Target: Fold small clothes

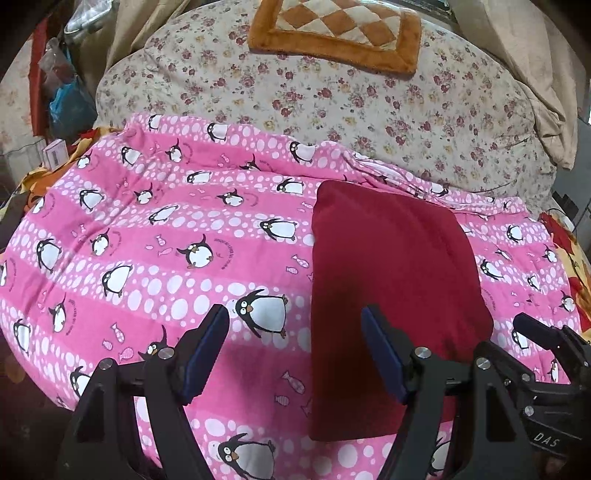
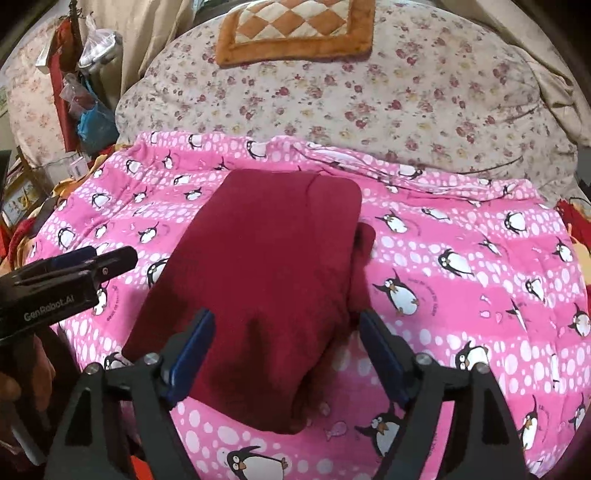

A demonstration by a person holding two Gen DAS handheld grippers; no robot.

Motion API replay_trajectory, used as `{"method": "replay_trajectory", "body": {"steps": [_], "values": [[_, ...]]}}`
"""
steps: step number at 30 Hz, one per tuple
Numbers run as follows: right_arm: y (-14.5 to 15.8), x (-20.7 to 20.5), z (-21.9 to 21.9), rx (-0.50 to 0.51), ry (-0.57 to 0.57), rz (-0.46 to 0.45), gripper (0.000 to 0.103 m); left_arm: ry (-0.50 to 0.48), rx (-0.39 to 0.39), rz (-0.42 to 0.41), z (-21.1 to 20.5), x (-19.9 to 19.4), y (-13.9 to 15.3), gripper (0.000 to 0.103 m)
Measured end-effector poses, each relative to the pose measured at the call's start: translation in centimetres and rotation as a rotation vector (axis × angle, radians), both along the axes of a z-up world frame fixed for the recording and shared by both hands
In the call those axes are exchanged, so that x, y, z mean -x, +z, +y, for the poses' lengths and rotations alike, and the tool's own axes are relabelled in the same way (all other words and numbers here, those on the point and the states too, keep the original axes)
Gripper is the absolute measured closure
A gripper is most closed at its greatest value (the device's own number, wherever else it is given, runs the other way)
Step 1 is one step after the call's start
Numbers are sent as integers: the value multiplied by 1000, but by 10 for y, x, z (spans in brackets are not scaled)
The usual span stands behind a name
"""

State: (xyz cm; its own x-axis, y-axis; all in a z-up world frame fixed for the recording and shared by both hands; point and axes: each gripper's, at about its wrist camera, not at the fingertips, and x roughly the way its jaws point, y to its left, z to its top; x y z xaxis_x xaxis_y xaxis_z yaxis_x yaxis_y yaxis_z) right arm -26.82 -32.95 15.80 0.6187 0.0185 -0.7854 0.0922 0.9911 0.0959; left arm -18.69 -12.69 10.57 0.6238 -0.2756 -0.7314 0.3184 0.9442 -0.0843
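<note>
A dark red garment (image 1: 391, 273) lies folded into a long rectangle on the pink penguin-print blanket (image 1: 147, 236); it also shows in the right wrist view (image 2: 266, 280). My left gripper (image 1: 295, 350) is open and empty, just above the blanket, its right finger over the garment's near left edge. My right gripper (image 2: 286, 354) is open and empty, its fingers straddling the garment's near end. The right gripper shows at the left wrist view's right edge (image 1: 543, 339); the left gripper shows at the right wrist view's left edge (image 2: 74, 273).
A floral quilt (image 1: 332, 99) is bunched behind the blanket, with an orange checked cushion (image 1: 340, 33) on top. Bags and clutter (image 1: 62, 92) stand at the far left. Beige fabric (image 1: 535, 74) hangs at the right.
</note>
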Motion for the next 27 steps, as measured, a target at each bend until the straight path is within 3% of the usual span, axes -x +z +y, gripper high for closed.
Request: {"method": "replay_trajectory", "body": {"steps": [27], "values": [[-10, -8, -10, -40, -48, 20, 18, 7, -18, 7, -2, -3, -6, 50]]}}
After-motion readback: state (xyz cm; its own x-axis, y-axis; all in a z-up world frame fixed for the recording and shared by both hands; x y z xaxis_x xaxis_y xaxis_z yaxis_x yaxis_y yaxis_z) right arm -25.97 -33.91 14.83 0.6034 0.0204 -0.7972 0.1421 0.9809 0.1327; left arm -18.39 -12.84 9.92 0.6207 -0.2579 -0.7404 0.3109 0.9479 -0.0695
